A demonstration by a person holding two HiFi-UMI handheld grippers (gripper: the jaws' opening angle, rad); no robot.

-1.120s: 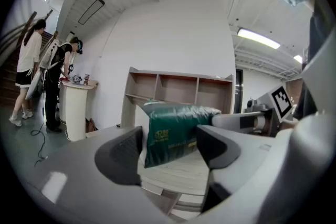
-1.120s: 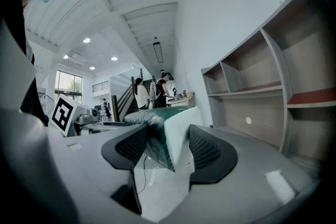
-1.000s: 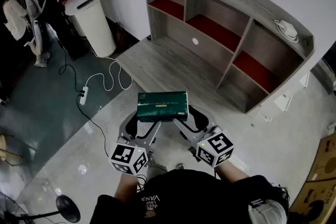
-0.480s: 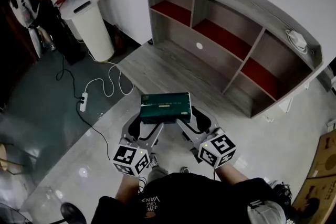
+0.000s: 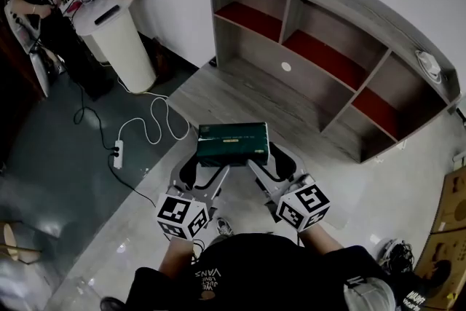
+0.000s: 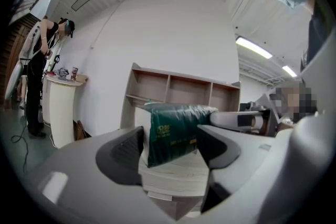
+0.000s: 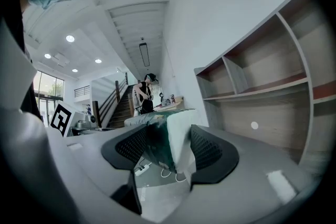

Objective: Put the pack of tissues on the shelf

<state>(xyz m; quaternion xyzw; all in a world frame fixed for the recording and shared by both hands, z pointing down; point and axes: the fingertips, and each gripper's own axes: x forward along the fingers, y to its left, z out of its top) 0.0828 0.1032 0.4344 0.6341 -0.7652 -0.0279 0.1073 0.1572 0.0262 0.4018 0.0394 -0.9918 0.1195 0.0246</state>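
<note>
A dark green pack of tissues [image 5: 233,143] hangs in the air between both grippers, in front of the wooden shelf unit [image 5: 320,47]. My left gripper [image 5: 206,165] is shut on the pack's left end, seen green between the jaws as the pack [image 6: 176,131] in the left gripper view. My right gripper [image 5: 263,162] is shut on the right end, where the pack [image 7: 168,141] shows its white end face. The shelf [image 6: 178,92] stands ahead with red-lined compartments, some way beyond the pack.
The shelf's low wooden platform [image 5: 240,95] lies just ahead of the pack. A white cable and power strip [image 5: 118,154] trail on the floor at left. A white round stand [image 5: 120,33] with a person [image 5: 44,4] is at far left. Cardboard boxes [image 5: 448,229] sit at right.
The view has drifted forward and right towards the shelf. The pack stays held between both grippers, carried slightly nearer the shelf's platform.
</note>
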